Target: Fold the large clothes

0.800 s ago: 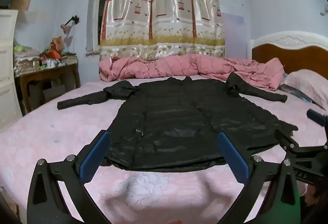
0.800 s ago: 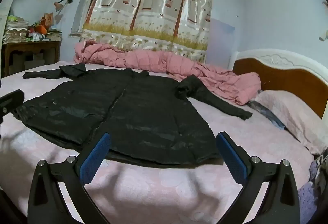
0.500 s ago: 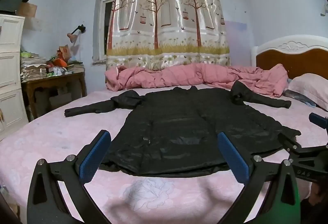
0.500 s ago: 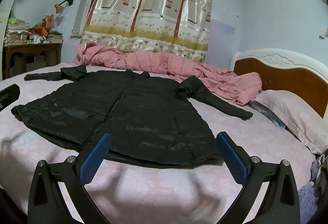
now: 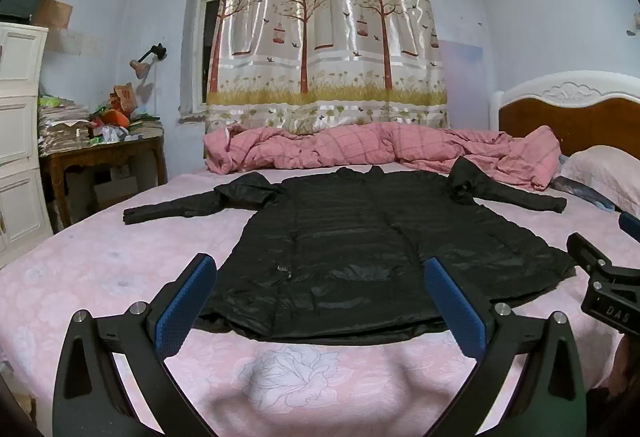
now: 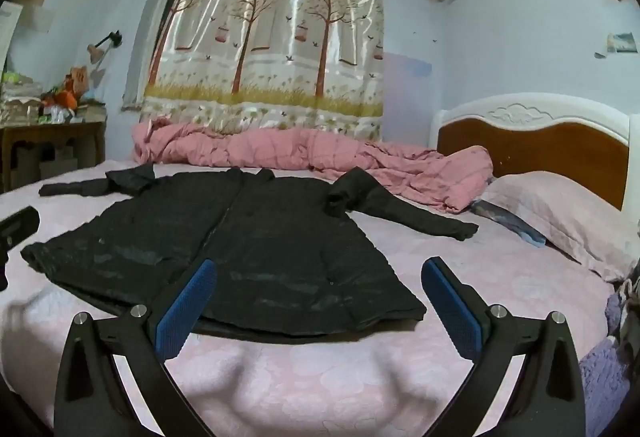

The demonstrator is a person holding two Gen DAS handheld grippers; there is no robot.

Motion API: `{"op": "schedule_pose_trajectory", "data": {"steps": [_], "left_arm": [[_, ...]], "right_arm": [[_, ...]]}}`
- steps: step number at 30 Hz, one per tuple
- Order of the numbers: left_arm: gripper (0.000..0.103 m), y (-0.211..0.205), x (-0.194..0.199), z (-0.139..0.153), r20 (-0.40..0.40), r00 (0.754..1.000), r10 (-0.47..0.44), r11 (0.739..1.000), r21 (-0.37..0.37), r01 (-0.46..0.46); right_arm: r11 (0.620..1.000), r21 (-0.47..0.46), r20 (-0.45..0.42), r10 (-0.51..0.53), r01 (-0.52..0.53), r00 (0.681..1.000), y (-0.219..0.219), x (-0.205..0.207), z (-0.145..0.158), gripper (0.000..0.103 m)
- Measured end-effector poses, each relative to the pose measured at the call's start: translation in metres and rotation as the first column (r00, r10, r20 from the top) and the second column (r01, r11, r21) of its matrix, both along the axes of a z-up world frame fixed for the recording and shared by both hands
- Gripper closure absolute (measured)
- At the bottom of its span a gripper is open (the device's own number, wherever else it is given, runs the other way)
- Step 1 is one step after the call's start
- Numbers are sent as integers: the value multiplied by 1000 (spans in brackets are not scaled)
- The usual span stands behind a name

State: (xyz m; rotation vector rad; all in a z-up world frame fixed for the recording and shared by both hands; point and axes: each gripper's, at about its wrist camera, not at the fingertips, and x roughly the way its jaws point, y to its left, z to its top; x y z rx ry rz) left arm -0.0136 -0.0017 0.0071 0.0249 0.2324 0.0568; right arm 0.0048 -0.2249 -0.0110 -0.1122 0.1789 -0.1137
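Observation:
A long black padded coat (image 5: 360,249) lies flat on the pink bed (image 5: 100,269), front up, hem toward me, both sleeves spread out sideways. It also shows in the right wrist view (image 6: 240,245). My left gripper (image 5: 320,301) is open and empty, held above the bed just before the coat's hem. My right gripper (image 6: 318,303) is open and empty, near the hem's right corner. The right gripper's body (image 5: 608,285) shows at the right edge of the left wrist view.
A rumpled pink quilt (image 5: 380,149) lies along the far side of the bed. A pillow (image 6: 560,217) and a wooden headboard (image 6: 536,141) are at the right. A cluttered wooden side table (image 5: 104,157) and white drawers (image 5: 18,141) stand at the left.
Both grippers have risen and tilted up a little, so the coat sits lower in both views. Both stay open and empty. The coat has not moved.

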Motion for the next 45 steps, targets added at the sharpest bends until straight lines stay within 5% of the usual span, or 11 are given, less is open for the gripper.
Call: {"op": "schedule_pose_trajectory", "data": {"steps": [4,10,22,45], "left_arm": [[0,-2,2,0,-11,1000,1,1000,9,0],[0,-9,-1,-1,9,1000,12,999,35,-12],[0,-19,2,-4,-19,1000,-10,997,75,12],[5,-6,0,-3,4,1000,-12,1000,24,12]], "right_arm": [[1000,3,-33,-13,13,999,0,6,0,0],[1000,-10,61,-22,23,998,3,-12,4,0],[1000,-19,6,-12,12,1000,3,0,3,0],[999,-24,-35,-26,25,999,7,5,-2,0]]}}
